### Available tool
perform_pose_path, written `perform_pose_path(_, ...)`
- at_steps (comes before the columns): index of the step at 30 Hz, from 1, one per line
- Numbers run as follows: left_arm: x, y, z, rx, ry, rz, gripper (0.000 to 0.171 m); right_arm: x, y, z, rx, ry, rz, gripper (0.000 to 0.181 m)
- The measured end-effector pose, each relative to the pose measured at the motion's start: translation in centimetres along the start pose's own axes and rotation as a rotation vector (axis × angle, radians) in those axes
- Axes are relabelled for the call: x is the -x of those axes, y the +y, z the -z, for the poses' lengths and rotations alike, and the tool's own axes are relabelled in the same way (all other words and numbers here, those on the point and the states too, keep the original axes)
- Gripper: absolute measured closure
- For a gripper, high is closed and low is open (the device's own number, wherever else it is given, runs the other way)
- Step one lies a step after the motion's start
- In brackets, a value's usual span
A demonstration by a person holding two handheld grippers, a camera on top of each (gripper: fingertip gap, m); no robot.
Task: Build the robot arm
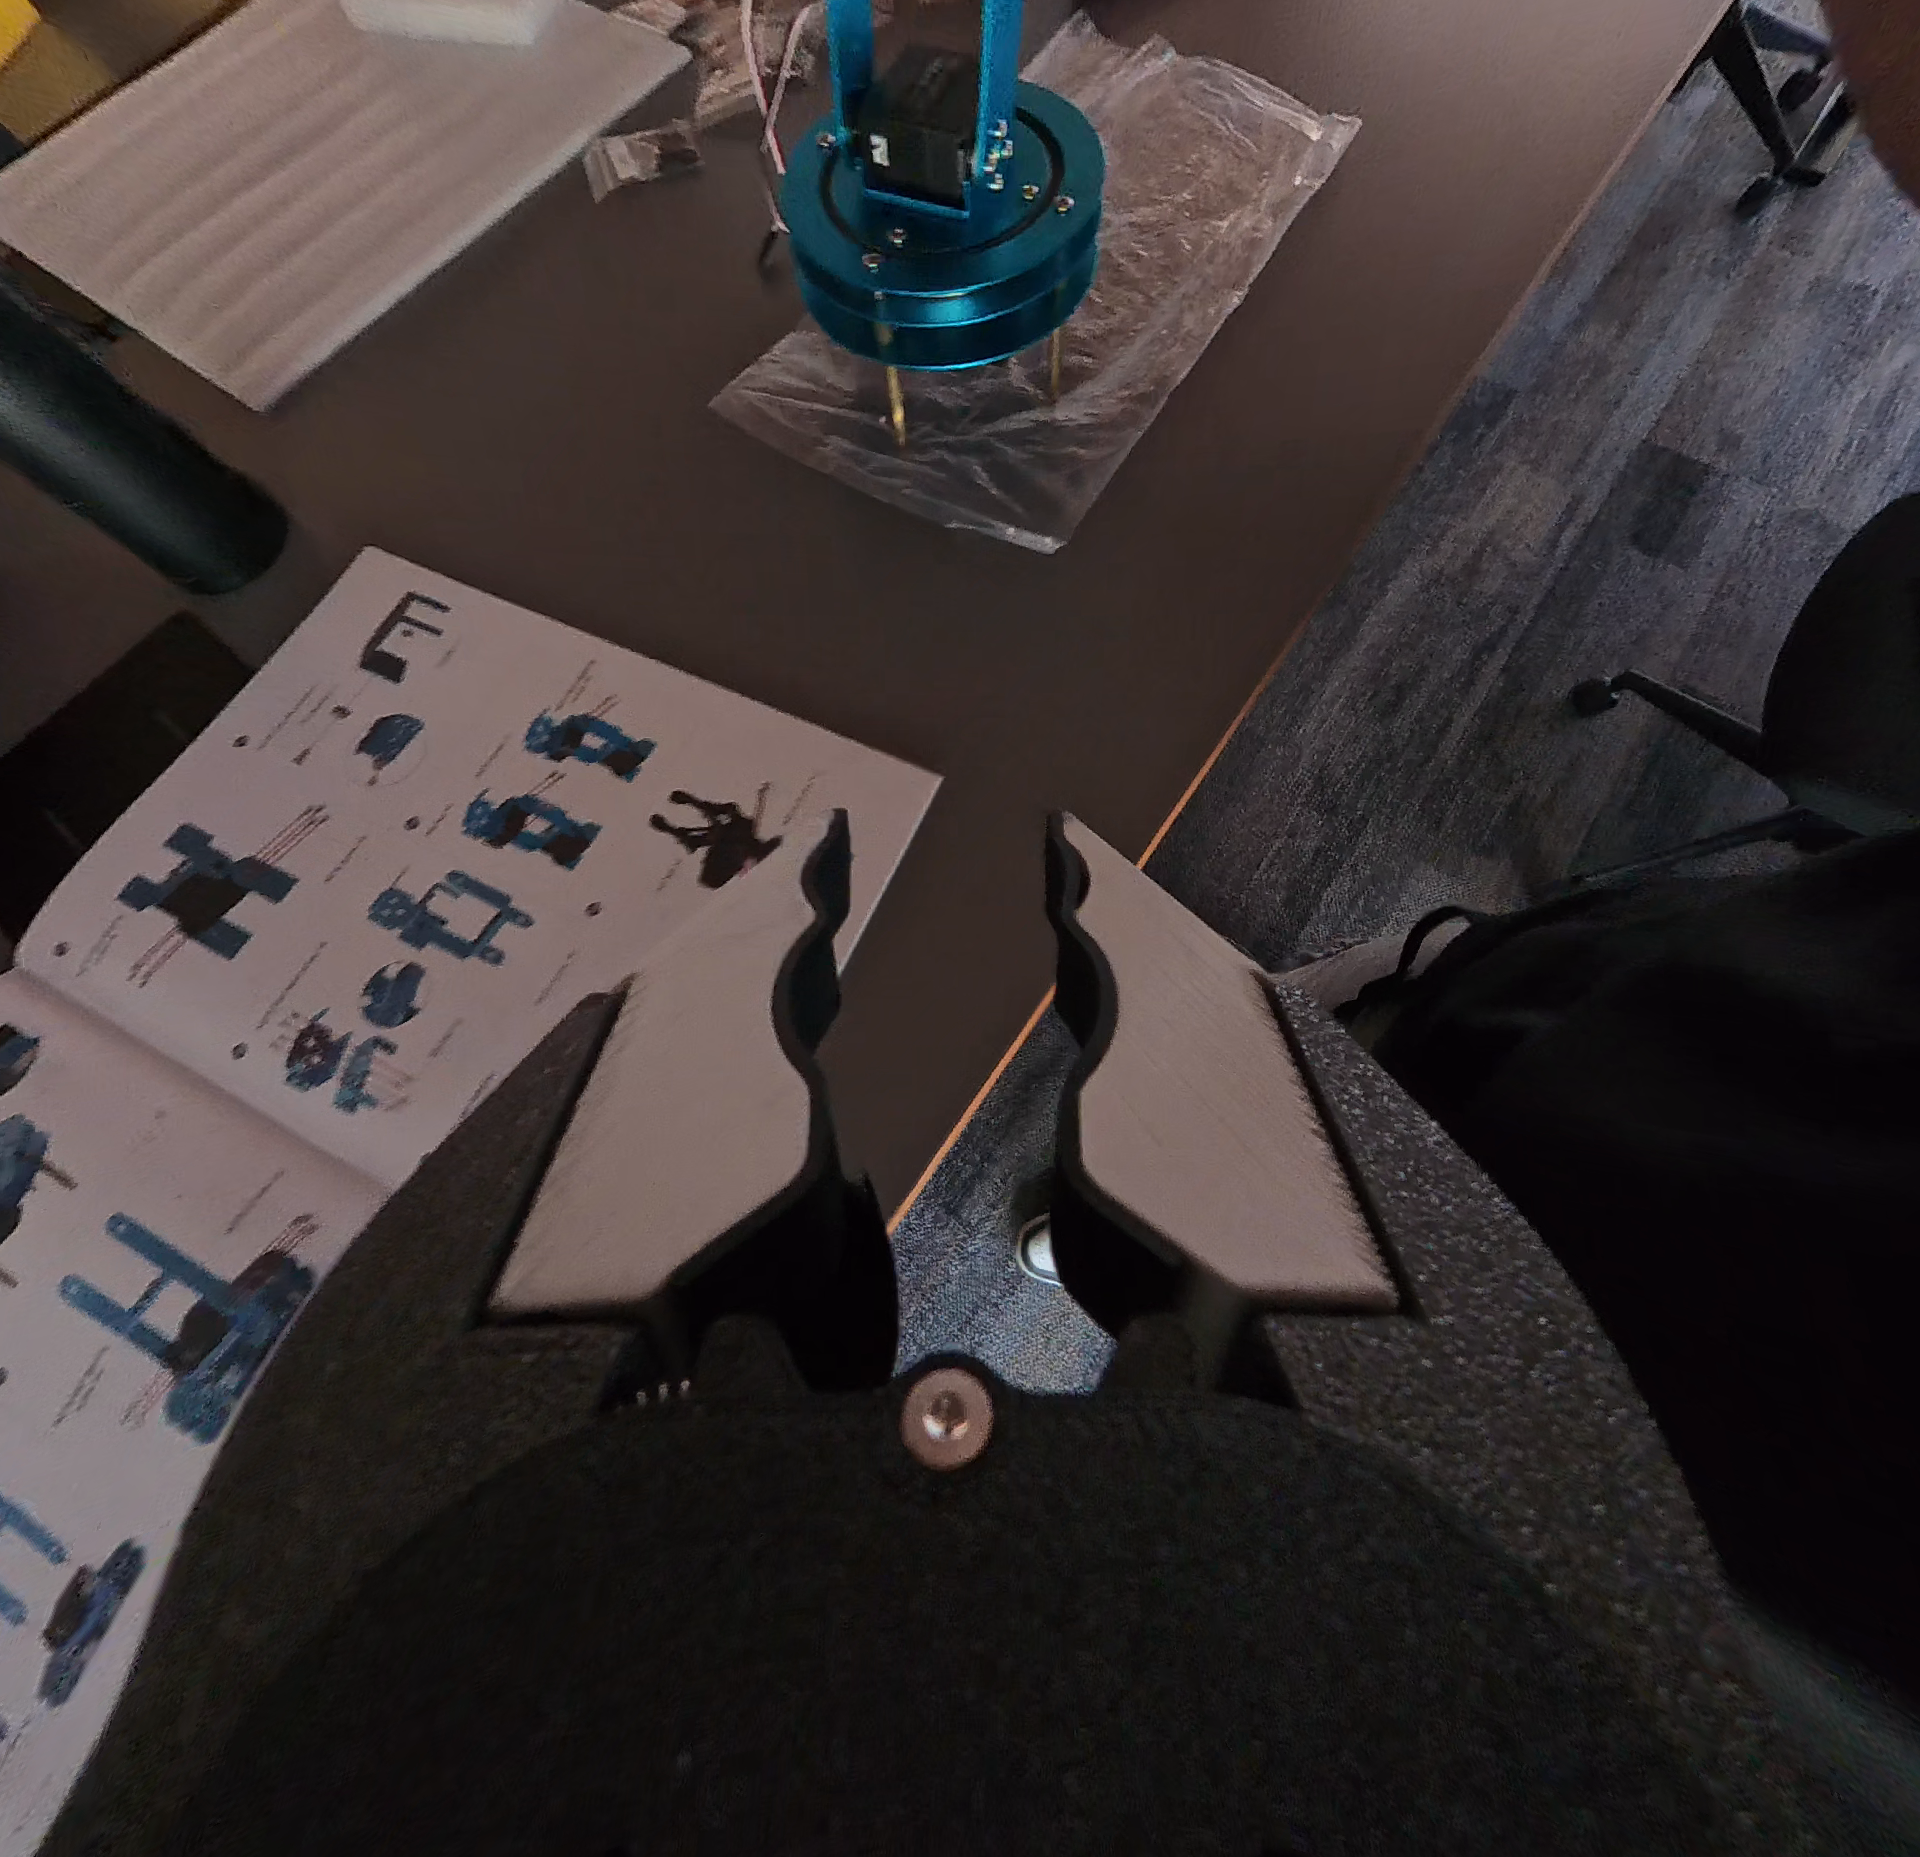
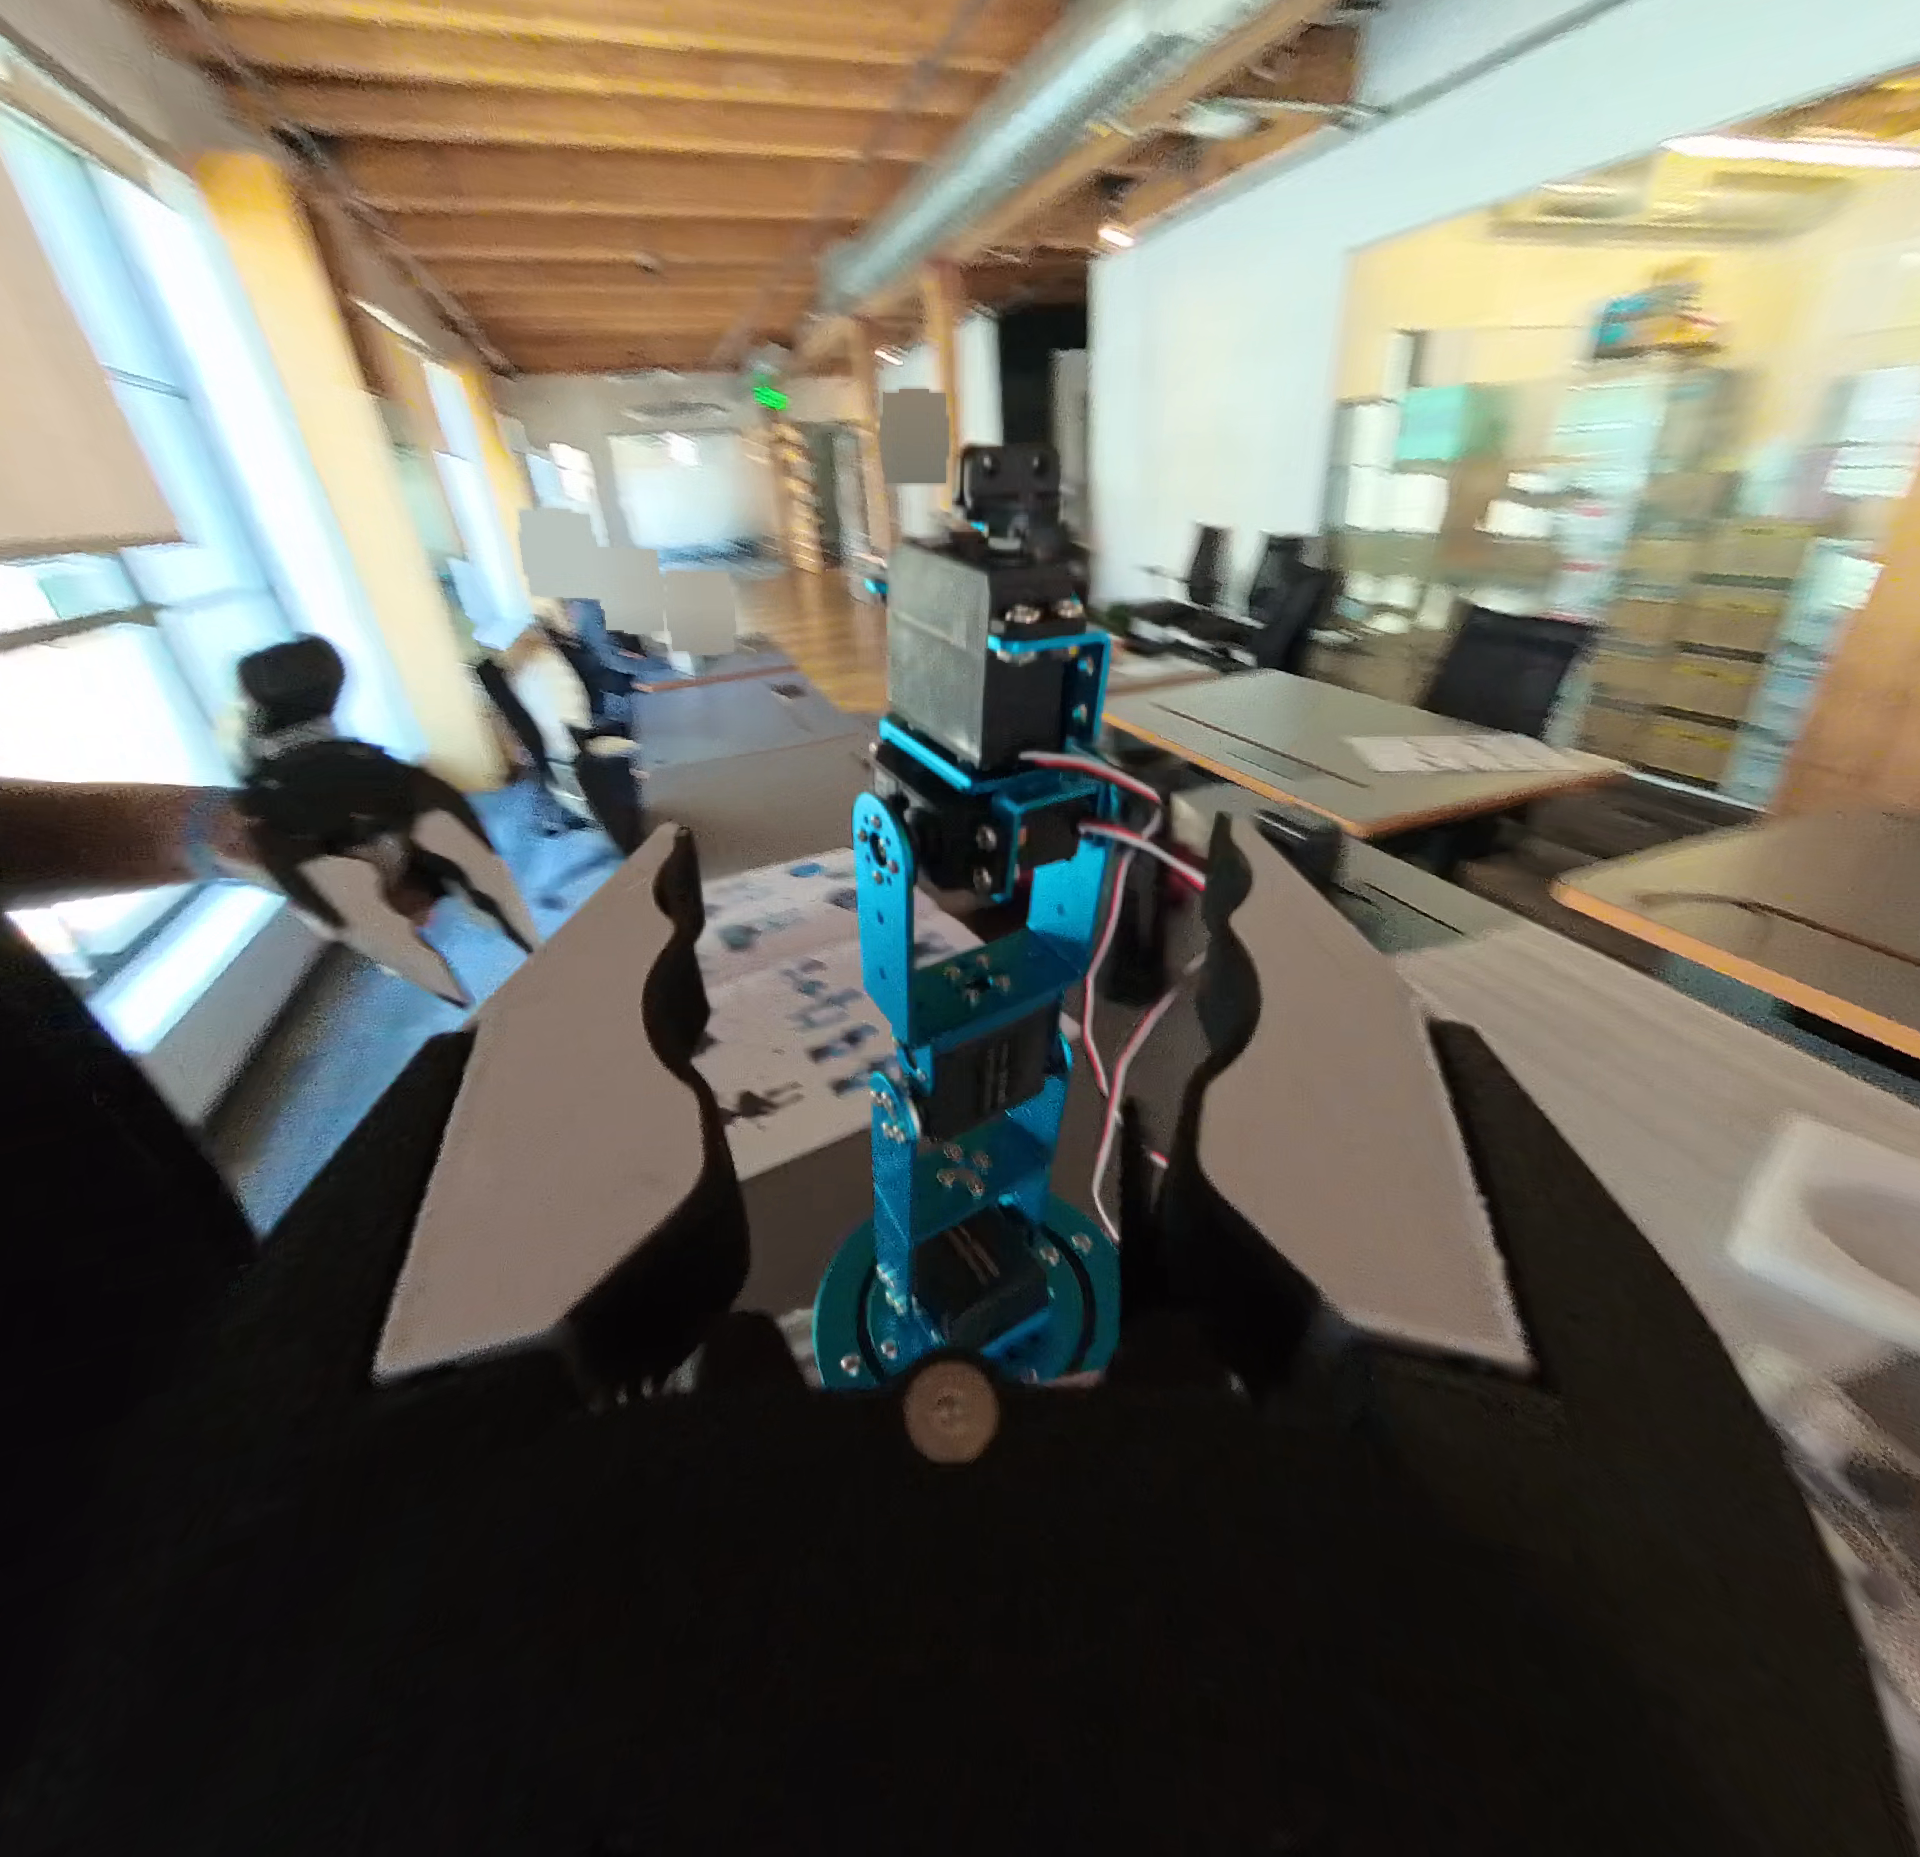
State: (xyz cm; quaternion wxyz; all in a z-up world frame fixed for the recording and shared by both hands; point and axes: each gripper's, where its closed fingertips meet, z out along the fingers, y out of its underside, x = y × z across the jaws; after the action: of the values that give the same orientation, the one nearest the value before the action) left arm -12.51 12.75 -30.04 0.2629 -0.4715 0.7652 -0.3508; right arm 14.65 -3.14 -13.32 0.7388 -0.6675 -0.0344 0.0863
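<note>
A small blue metal robot arm kit with black servos and red-white wires stands upright on a round blue base on the dark table. My right gripper is open and empty, its fingers on either side of the arm's middle without touching it. My left gripper is open and empty, held over the table's near edge, well short of the base. It also shows in the right wrist view at the left, held by a person's arm.
An open instruction booklet lies left of my left gripper. A clear plastic bag lies under the base. White foam sheets and small parts bags lie at the back. Office chairs stand on the carpet at the right. People sit far off. My hands' fingertips stand some 35 centimetres from each other.
</note>
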Motion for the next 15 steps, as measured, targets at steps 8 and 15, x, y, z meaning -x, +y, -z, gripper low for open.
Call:
perform_pose_path(8, -6.4, -4.1, -5.8, 0.053, -0.003, 0.107, 0.135, -3.6, -1.4, 0.4, -0.101, -0.404, -0.100, 0.141)
perform_pose_path(15, -11.5, -6.6, -9.1, 0.075, -0.067, 0.206, 0.134, -3.0, 1.2, -2.7, 0.141, -0.758, -0.149, 0.139)
